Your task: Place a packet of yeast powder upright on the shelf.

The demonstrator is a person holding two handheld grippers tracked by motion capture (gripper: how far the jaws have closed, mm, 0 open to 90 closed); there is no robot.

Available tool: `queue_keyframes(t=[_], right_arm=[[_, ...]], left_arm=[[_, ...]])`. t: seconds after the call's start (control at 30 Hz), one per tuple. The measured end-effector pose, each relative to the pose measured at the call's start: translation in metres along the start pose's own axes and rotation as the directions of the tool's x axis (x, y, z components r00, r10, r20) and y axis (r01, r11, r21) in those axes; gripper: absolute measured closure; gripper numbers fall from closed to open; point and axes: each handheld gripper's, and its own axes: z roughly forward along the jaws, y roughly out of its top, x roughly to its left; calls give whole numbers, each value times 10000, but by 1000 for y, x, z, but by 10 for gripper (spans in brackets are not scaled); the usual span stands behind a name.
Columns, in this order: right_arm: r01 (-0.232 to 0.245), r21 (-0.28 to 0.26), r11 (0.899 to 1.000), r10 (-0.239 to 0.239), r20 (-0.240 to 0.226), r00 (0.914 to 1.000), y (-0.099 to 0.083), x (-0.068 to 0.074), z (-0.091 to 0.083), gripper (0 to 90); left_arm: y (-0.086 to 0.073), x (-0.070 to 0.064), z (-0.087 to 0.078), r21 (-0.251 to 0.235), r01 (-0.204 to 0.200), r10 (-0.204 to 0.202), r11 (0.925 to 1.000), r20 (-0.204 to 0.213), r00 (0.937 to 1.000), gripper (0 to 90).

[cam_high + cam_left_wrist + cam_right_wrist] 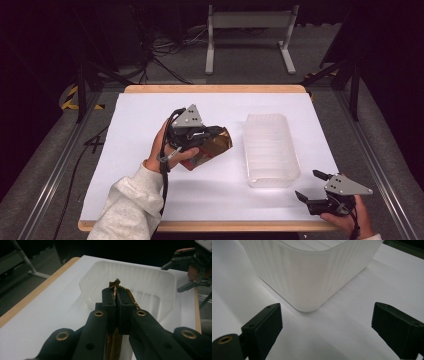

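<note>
Looks about halfway: left gripper (115, 298) has its jaws clamped on the brown packet (214, 146), tub (130, 287) just ahead and empty, right gripper (325, 322) wide open holding nothing.

Left gripper (212, 134): left of the white tray (270, 148), jaws pointed toward it and pressed together on a brown foil packet (212, 148). Left hand (167, 150) wrapped around its body, forearm in a pale sleeve (129, 205).

Right gripper (311, 186): just beside the tray's near right corner, 2 jaws spread wide, nothing between. Right hand (350, 217) gripping from behind.
</note>
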Motion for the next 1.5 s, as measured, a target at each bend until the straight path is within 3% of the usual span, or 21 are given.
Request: queue_keyframes(t=[0.17, 0.2, 0.27, 0.53, 0.7, 0.83, 0.9, 0.97, 1.07, 1.2, 1.5], right_arm=[[-24, 15, 10000, 24, -23, 10000, 0, 0, 1, 104], [-24, 15, 10000, 24, -14, 10000, 0, 0, 1, 104], [-38, 23, 10000, 39, -51, 10000, -1, 0, 0, 104], [-83, -12, 10000, 83, -51, 10000, -1, -1, 0, 104], [-107, -20, 9999, 107, -43, 9999, -1, -1, -1, 104], [-94, -73, 9999, 94, -24, 10000, -1, -1, -1, 104], [-158, -110, 9998, 158, 1, 9999, -1, -2, -1, 104], [-174, -126, 9998, 174, 6, 9998, -1, -2, -1, 104], [-149, -95, 9998, 149, -16, 9999, -1, -2, -1, 104], [-148, -52, 9999, 148, -73, 9999, -1, -2, 0, 104], [-128, -96, 9999, 128, -52, 9999, -2, -2, -1, 104]], left_arm=[[6, -1, 6, -371, 29, -36, 9993, -173, 9998, 868], [8, -1, 8, -439, 74, -72, 9990, 36, 10000, 868], [12, -3, 12, -483, 29, -35, 9988, -113, 9999, 869], [24, -6, 28, -560, -30, 43, 9984, 233, 9997, 869], [33, -9, 38, -950, 33, -4, 9955, 304, 9995, 870], [38, -10, 45, -1271, 148, -97, 9918, 405, 9991, 871], [41, -12, 48, -1521, 211, -188, 9881, 168, 9997, 871], [44, -11, 52, -1805, 513, -454, 9822, 363, 9983, 872], [48, -11, 58, -1973, 642, -584, 9782, 352, 9977, 873], [57, -15, 72, -2341, 953, -920, 9675, 252, 9954, 874], [71, -28, 97, -2460, 1107, -1081, 9629, 241, 9939, 874]])
